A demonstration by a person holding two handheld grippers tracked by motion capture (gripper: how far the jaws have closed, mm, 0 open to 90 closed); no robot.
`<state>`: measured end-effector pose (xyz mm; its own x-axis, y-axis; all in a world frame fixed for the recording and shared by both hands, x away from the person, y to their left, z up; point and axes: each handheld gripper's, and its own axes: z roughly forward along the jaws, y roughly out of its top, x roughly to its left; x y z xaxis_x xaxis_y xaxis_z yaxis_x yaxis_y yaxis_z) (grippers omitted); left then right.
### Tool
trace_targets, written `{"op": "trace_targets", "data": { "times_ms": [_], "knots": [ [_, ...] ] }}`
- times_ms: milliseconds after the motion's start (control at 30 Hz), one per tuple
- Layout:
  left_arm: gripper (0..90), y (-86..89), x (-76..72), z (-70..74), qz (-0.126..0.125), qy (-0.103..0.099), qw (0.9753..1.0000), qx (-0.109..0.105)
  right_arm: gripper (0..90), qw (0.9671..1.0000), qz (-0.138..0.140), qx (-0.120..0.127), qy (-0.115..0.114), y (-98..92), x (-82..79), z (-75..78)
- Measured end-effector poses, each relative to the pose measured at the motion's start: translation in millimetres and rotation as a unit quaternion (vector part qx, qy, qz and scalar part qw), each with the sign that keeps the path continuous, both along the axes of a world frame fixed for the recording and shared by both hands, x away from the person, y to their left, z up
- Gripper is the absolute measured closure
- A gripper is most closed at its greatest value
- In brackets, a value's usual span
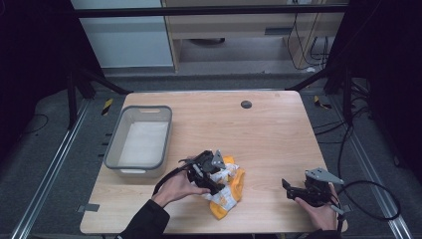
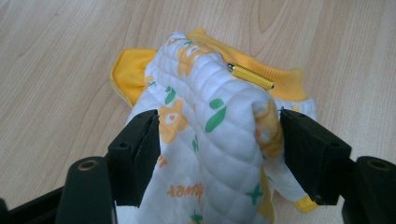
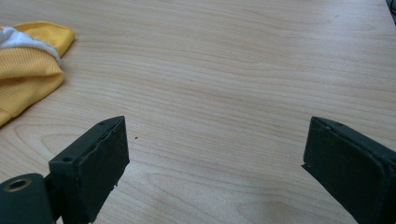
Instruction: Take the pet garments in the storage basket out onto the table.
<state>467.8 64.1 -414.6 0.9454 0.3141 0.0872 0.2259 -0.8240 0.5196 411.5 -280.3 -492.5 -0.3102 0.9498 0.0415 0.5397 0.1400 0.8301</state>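
While the quilted white-and-yellow garment is lying bunched near the table's front edge, the left gripper is clasping a fold of it; the right gripper is hovering apart, jaws spread, holding nothing. A grey bin is sitting at left.

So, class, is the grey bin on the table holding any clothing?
No, the grey bin shows a bare pale bottom; the garment lies on the table beside it.

A light wooden worktop stands on a dark grey floor, with black frame bars around it, a pale cabinet behind, and black cables lying at the right side.
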Motion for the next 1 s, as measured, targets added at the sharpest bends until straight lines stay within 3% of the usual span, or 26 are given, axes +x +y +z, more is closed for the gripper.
{"op": "trace_targets", "data": {
  "times_ms": [300, 500, 700, 867, 1000],
  "knots": [
    [27.6, 19.0, -5.5, 11.9, 0.013, -0.001, 0.9992, -0.038, 7.0, 1.0000, 0.000, 0.000, 0.001, 0.0, -0.1, -0.1],
    [25.3, 37.4, -13.5, 14.2, 0.031, -0.012, 0.9970, -0.071, 7.0, 1.0000, -0.001, 0.000, 0.001, -0.3, 0.0, -0.4],
    [23.9, 55.9, -22.0, 12.0, 0.046, -0.018, 0.9936, -0.102, 7.0, 1.0000, -0.002, 0.000, 0.002, -0.2, -0.2, -0.5],
    [23.3, 71.0, -29.8, 10.1, 0.069, -0.021, 0.9877, -0.139, 6.9, 1.0000, -0.003, 0.000, 0.002, -0.1, -0.4, -0.6],
    [22.7, 80.9, -35.3, 5.9, 0.082, -0.025, 0.9856, -0.146, 6.9, 1.0000, -0.004, 0.001, 0.002, -0.7, -0.6, -0.6]
  ]
}}
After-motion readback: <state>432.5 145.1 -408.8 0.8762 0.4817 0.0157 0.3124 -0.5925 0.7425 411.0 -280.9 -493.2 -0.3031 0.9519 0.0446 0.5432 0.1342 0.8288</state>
